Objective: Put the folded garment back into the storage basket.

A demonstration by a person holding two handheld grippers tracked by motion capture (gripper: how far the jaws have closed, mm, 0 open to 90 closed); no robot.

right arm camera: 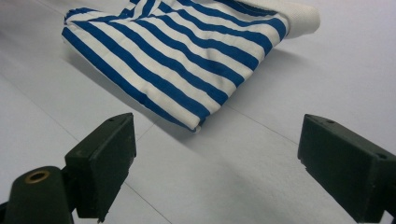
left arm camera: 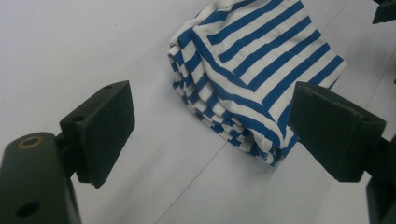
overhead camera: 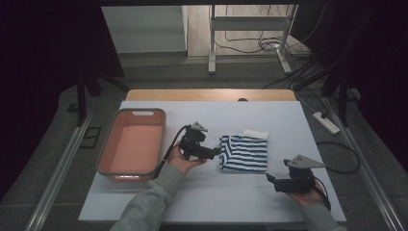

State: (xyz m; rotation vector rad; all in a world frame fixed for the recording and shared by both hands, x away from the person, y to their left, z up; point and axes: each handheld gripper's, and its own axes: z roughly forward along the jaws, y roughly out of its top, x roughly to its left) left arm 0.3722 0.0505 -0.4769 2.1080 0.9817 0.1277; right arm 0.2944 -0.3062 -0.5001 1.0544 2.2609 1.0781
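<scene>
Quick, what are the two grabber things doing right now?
Left gripper: open, jaws spread, holding nothing, right beside the striped cloth.
Right gripper: open, holding nothing, apart from the cloth.

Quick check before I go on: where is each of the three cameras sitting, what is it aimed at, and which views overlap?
High view: above the person's side, looking forward and down on the white table; both forearms, the left claw and right claw show.
Left gripper view: rides the left claw, jaws open, facing the folded striped cloth close ahead.
Right gripper view: rides the right claw, jaws open, facing the cloth from farther back.
Shared: all three show the cloth; the pink bin sits left.
</scene>
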